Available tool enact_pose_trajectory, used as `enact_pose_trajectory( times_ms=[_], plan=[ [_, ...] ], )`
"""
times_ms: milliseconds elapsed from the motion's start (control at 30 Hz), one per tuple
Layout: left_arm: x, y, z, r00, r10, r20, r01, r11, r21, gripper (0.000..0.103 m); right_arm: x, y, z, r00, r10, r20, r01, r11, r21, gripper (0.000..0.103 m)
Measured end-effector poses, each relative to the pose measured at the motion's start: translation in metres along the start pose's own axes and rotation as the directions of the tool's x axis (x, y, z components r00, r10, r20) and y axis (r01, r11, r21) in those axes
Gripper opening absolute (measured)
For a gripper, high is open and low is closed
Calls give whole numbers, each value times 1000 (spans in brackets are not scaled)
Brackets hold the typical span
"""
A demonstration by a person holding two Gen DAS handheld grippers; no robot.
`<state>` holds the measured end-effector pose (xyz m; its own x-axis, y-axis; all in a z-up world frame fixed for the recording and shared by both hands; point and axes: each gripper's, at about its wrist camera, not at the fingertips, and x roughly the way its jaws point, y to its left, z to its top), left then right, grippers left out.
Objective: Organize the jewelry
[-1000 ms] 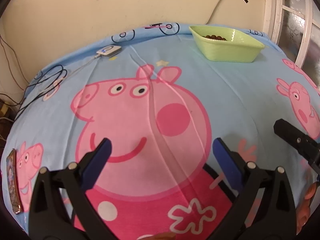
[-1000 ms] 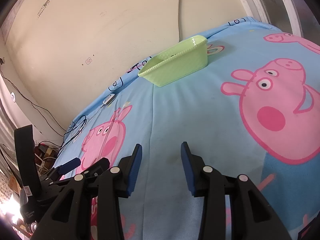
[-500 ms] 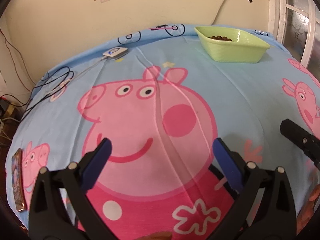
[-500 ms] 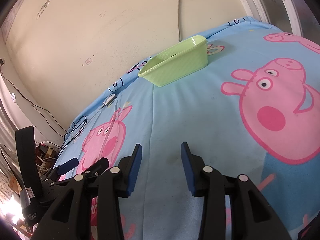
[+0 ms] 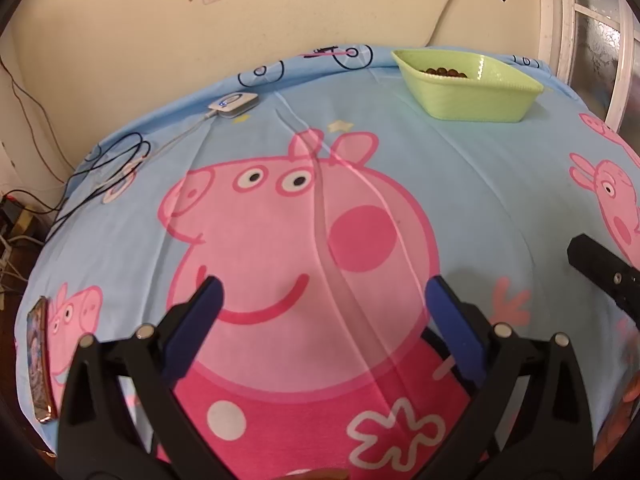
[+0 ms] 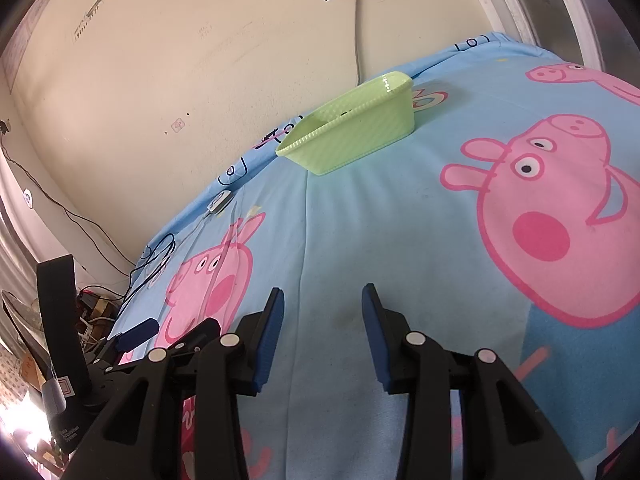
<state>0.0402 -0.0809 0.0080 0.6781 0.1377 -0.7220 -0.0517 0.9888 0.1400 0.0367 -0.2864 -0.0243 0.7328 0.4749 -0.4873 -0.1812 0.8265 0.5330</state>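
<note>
Covering the bed, blue cartoon-pig sheet, green tray nr cream wall, both grippers' jaws apart, empty.

cartoon-pig sheet bearing green basket, white charger, phone
</note>
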Motion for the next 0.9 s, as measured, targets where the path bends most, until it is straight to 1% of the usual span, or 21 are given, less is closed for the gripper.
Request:
enact_pose_trajectory(
  times_ms=[900],
  plan=[
    [1, -3, -2, 1000, -2, -1, 2, 1000, 16, 97, 0, -1, 1, 1000, 3, 1, -3, 1000, 0, 16]
  ],
)
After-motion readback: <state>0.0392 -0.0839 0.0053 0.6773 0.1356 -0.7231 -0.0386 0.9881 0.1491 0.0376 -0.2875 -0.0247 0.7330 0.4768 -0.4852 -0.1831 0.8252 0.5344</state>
